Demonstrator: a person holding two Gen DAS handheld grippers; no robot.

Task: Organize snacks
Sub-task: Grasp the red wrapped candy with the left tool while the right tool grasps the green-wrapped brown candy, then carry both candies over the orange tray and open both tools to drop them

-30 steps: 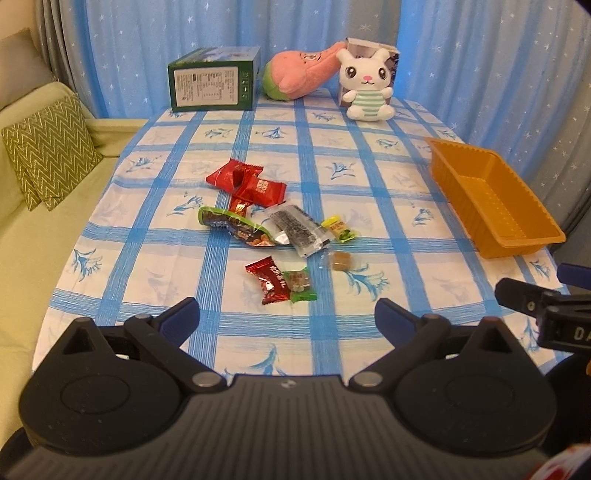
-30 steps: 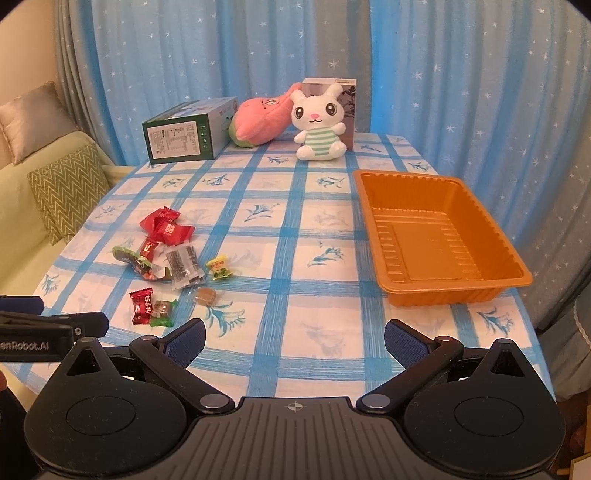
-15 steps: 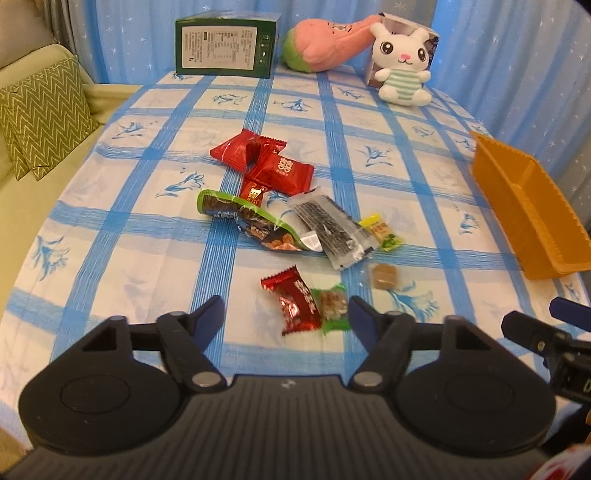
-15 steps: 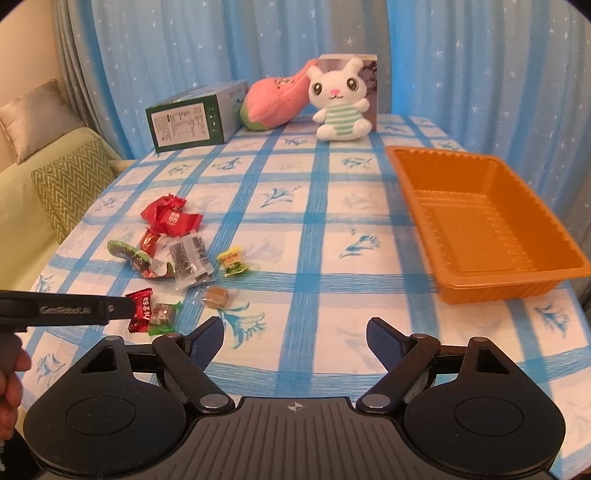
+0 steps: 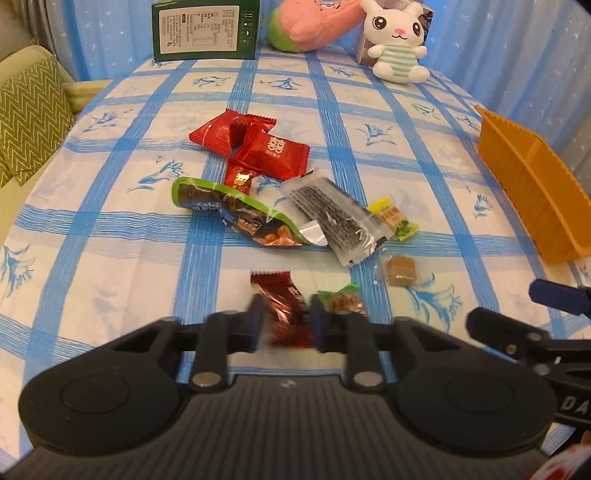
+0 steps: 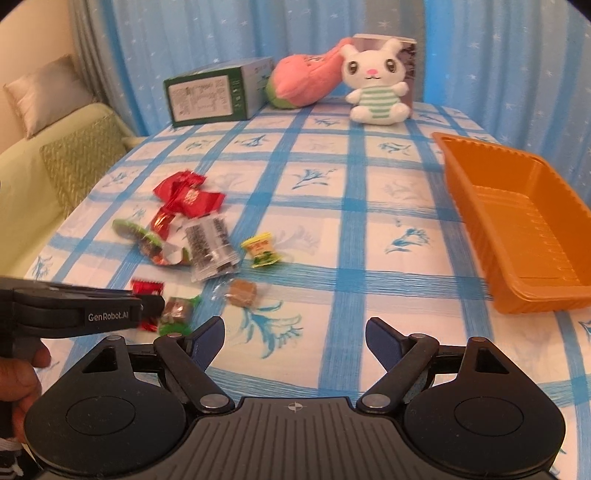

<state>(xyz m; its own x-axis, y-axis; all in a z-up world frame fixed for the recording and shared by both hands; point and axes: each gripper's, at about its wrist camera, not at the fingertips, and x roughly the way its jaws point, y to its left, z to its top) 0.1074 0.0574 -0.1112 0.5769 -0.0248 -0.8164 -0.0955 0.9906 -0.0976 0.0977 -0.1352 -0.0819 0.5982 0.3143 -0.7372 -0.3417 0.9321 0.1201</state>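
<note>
Several snacks lie in a loose pile on the blue-checked tablecloth. My left gripper (image 5: 284, 323) has its fingers closed in on both sides of a small red candy wrapper (image 5: 282, 301); it also shows in the right wrist view (image 6: 147, 295). Beside it lie a green candy (image 5: 341, 299), a brown toffee (image 5: 400, 271), a yellow-green candy (image 5: 395, 218), a clear dark-seed packet (image 5: 336, 216), a green nut packet (image 5: 240, 214) and red packets (image 5: 258, 142). The orange tray (image 6: 517, 221) is empty at the right. My right gripper (image 6: 295, 338) is open and empty above the cloth.
At the table's far end stand a green box (image 5: 205, 29), a pink plush (image 5: 314, 22) and a white rabbit plush (image 5: 397, 40) against a small carton. A green sofa with cushions (image 5: 26, 114) lies left of the table. Blue curtains hang behind.
My left gripper has moved forward and down to the near red candy and its fingers have closed around it. My right gripper has moved forward slightly and stays open.
</note>
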